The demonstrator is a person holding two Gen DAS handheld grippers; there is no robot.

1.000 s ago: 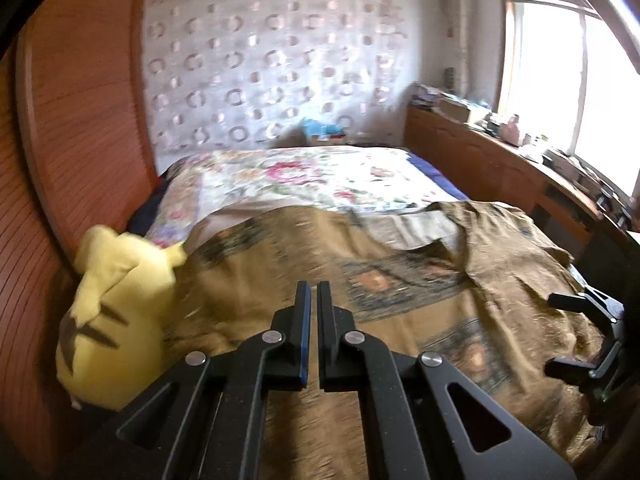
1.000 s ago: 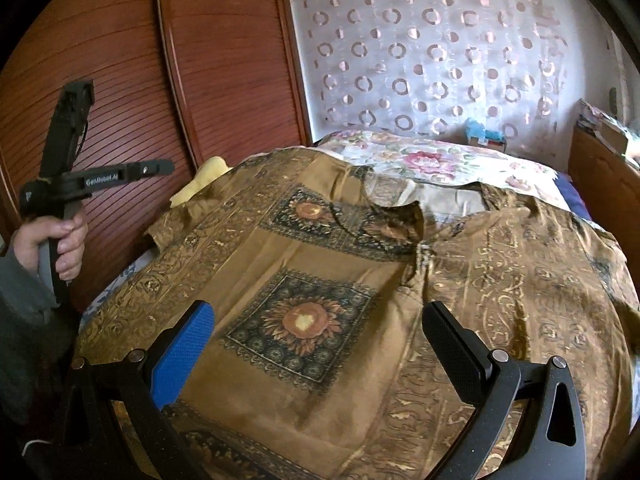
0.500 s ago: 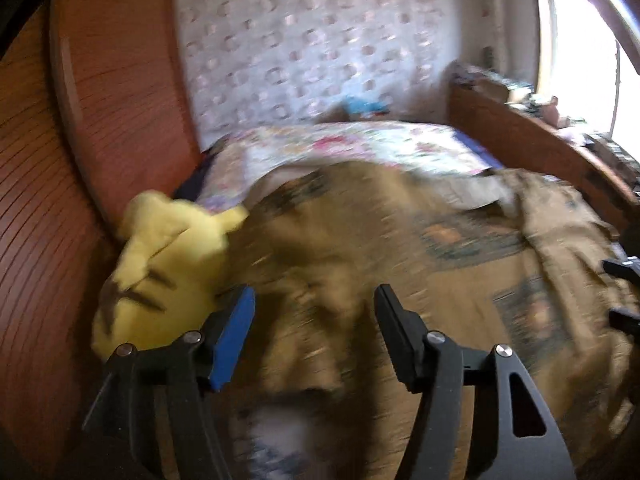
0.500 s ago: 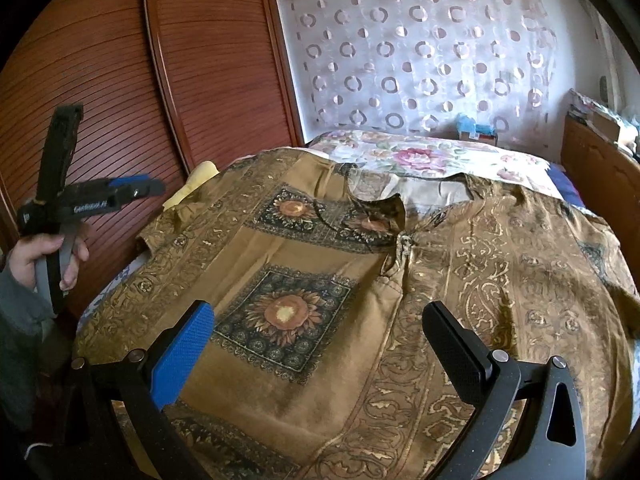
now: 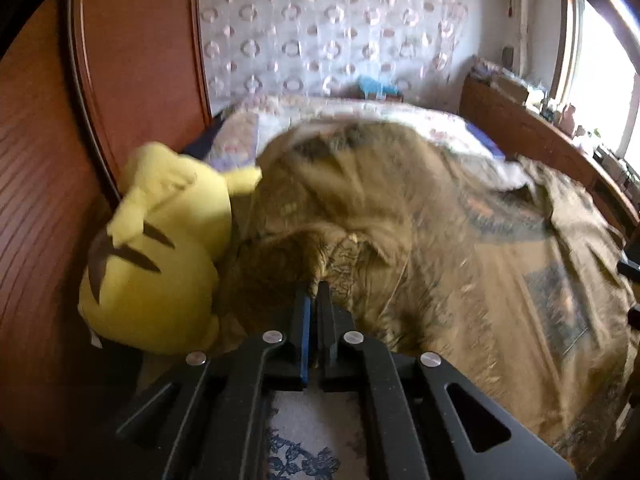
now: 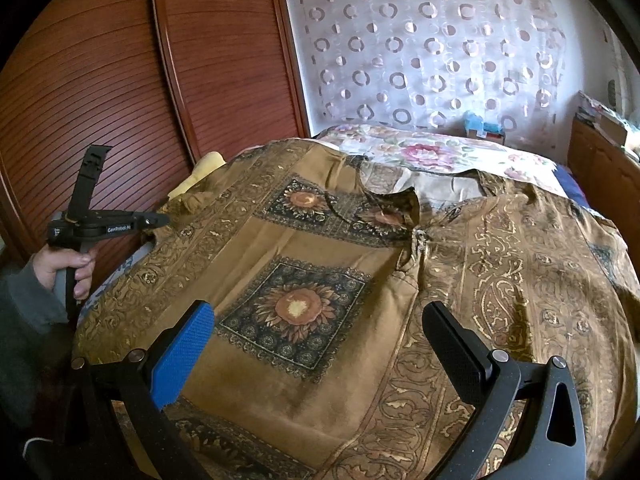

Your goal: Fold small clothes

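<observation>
A brown-gold patterned shirt (image 6: 360,280) lies spread face up on the bed, collar toward the far side. My left gripper (image 5: 314,294) is shut on the shirt's left sleeve edge (image 5: 340,256) beside the yellow plush toy; it also shows in the right wrist view (image 6: 158,221) at the shirt's left edge. My right gripper (image 6: 316,340) is open and empty, hovering above the shirt's lower front, over the sunflower square (image 6: 296,306).
A yellow plush toy (image 5: 160,264) lies against the wooden wardrobe doors (image 6: 120,80) at the bed's left side. A floral bedspread (image 6: 440,156) covers the far half of the bed. A wooden cabinet (image 5: 540,140) with clutter runs along the right under the window.
My left gripper opened, moved left and down to the sleeve by the plush toy, then shut on the fabric. My right gripper stayed open and nearly still.
</observation>
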